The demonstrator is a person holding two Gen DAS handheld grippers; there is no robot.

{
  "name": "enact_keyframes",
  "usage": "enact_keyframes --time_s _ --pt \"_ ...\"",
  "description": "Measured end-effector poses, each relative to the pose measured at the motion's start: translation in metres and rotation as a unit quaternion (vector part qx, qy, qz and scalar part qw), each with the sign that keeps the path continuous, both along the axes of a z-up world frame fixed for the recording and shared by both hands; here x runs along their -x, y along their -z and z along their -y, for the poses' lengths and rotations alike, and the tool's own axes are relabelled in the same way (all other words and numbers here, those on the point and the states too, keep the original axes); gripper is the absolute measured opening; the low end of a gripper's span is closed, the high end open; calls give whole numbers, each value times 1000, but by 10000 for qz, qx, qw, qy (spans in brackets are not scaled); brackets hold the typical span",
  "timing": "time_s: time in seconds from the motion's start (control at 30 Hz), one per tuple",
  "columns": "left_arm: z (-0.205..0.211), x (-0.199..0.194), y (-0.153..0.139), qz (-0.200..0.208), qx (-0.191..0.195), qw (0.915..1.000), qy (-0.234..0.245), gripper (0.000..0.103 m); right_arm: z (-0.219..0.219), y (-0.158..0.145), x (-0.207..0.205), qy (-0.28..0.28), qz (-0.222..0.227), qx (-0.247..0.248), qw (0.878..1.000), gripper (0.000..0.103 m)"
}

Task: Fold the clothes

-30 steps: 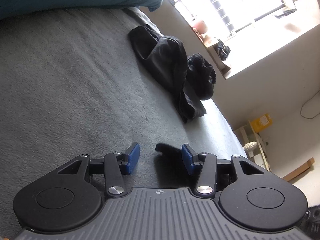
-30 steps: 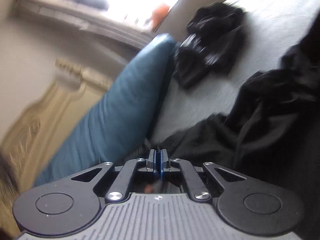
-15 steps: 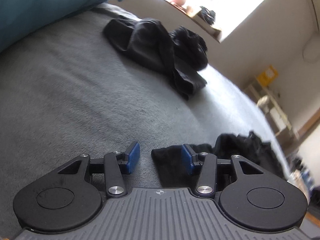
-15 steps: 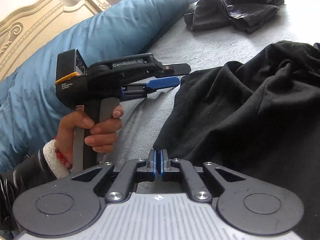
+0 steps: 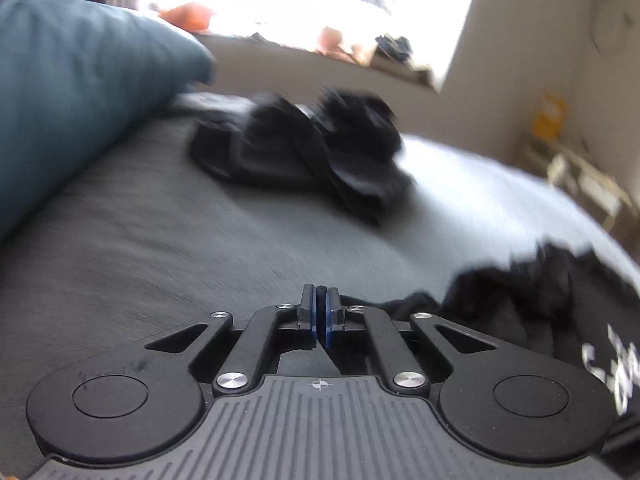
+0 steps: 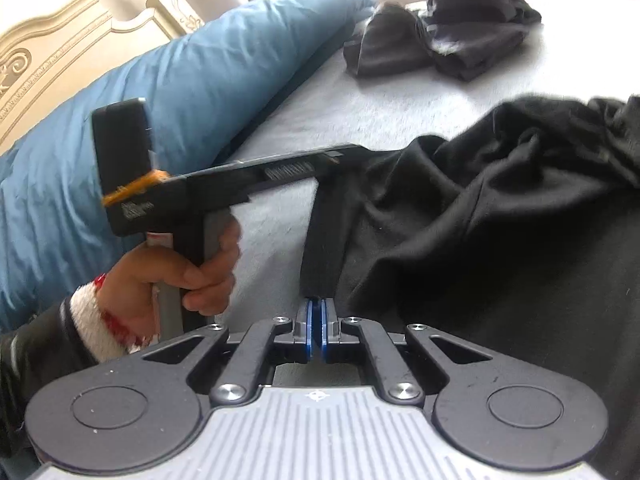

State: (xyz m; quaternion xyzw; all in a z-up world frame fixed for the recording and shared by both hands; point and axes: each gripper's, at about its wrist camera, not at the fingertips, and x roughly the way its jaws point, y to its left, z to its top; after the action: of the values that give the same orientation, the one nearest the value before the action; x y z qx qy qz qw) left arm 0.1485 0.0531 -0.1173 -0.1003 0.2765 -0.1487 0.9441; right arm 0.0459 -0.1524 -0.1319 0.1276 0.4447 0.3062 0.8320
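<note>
pinching a black ribbed hem band [image 6: 322,240] taut between them, the left claw [image 5: 321,312] and right claw [image 6: 316,330] are both clamped on the black garment [image 6: 500,240] lying on the grey bed [image 5: 160,240]. only the right view shows the left hand [image 6: 176,276]; the blurred left view shows white print.
</note>
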Motion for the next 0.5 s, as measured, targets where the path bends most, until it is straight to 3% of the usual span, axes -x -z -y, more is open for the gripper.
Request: enact_keyframes --time_s 0.07,0.17,0.37,0.5 --pt "-13 -2 -5 120 189 9993 -313 2 -4 -6 -2 84 201 -10 9998 3" --pt "-23 -10 -1 -60 371 9983 -453 2 -12 -9 -8 208 322 -111 9992 3" --pt "-29 -20 14 -291 361 9970 -613 2 -36 5 -22 204 325 -11 9993 3" --pt "-33 -30 26 -612 391 9958 -553 5 -56 16 -31 -146 218 45 9996 4"
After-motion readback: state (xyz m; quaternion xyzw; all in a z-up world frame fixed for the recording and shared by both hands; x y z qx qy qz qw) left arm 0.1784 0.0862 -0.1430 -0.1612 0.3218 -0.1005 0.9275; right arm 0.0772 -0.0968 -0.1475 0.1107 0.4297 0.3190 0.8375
